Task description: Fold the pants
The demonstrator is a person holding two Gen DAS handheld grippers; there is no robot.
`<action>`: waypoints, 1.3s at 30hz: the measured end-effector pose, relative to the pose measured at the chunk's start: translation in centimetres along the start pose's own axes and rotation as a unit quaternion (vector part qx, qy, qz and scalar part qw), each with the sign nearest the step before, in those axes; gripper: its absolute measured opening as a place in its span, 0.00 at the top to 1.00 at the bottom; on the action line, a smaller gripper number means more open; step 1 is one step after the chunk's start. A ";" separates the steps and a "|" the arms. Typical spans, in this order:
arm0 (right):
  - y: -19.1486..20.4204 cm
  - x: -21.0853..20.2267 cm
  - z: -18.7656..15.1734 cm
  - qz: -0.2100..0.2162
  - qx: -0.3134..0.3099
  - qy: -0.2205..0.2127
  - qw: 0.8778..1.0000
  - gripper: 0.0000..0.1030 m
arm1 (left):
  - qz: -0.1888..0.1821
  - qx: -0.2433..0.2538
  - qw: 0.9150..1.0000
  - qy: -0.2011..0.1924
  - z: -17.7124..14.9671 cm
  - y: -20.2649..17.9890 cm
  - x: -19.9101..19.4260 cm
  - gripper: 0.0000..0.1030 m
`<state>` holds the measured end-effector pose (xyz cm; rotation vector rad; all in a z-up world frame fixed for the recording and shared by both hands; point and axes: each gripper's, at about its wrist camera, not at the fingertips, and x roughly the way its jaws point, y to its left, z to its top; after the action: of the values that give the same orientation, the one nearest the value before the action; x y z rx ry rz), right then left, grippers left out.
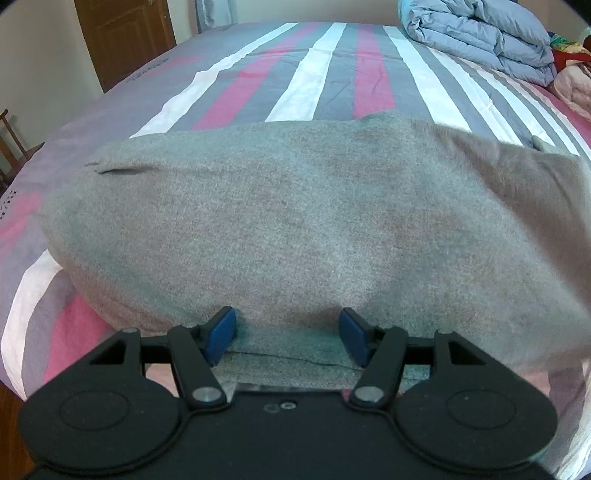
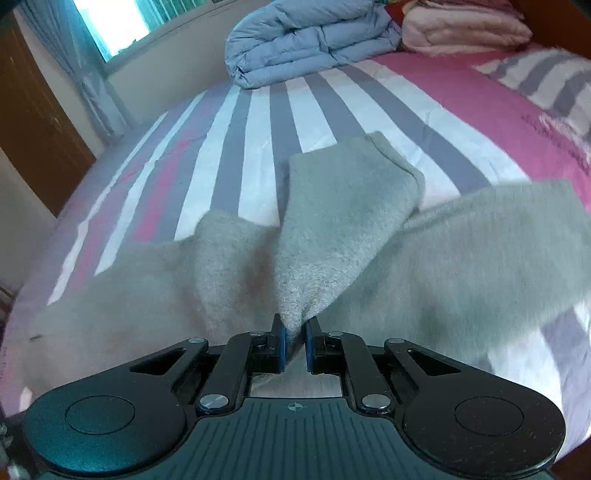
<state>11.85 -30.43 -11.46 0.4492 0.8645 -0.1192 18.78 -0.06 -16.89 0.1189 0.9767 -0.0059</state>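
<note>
Grey fleece pants [image 1: 280,221] lie across a striped bed. In the left wrist view they fill the middle, with the near edge between the fingers. My left gripper [image 1: 288,334] is open, its blue pads on either side of the cloth's near edge, not closed on it. In the right wrist view the pants [image 2: 332,236] are bunched and lifted into a ridge. My right gripper [image 2: 294,347] is shut on a pinched fold of the pants, with cloth spreading left and right from it.
The bed sheet [image 1: 325,74] has grey, white and pink stripes. A folded blue duvet [image 2: 306,40] and a pink blanket [image 2: 461,29] lie at the far end. A wooden door [image 1: 122,37] stands beyond the bed. A window with curtains [image 2: 122,26] is at the far left.
</note>
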 end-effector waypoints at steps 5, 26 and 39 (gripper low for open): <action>-1.5 2.5 -0.8 -0.007 0.020 0.039 0.999 0.84 | -0.003 0.000 1.000 0.004 0.2 0.2 0.1 0.47; 5.4 9.2 5.2 -0.154 -0.240 -0.026 0.958 0.42 | 0.000 -0.006 1.000 -0.003 -0.1 0.0 0.0 0.47; -1.1 3.4 7.0 -0.110 -0.117 -0.082 0.984 0.95 | -0.004 -0.003 1.000 -0.002 -0.1 0.3 0.0 0.46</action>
<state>18.69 -34.12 -10.49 0.1212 0.7527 -0.2514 18.77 0.21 -16.93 0.1091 0.9722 -0.0094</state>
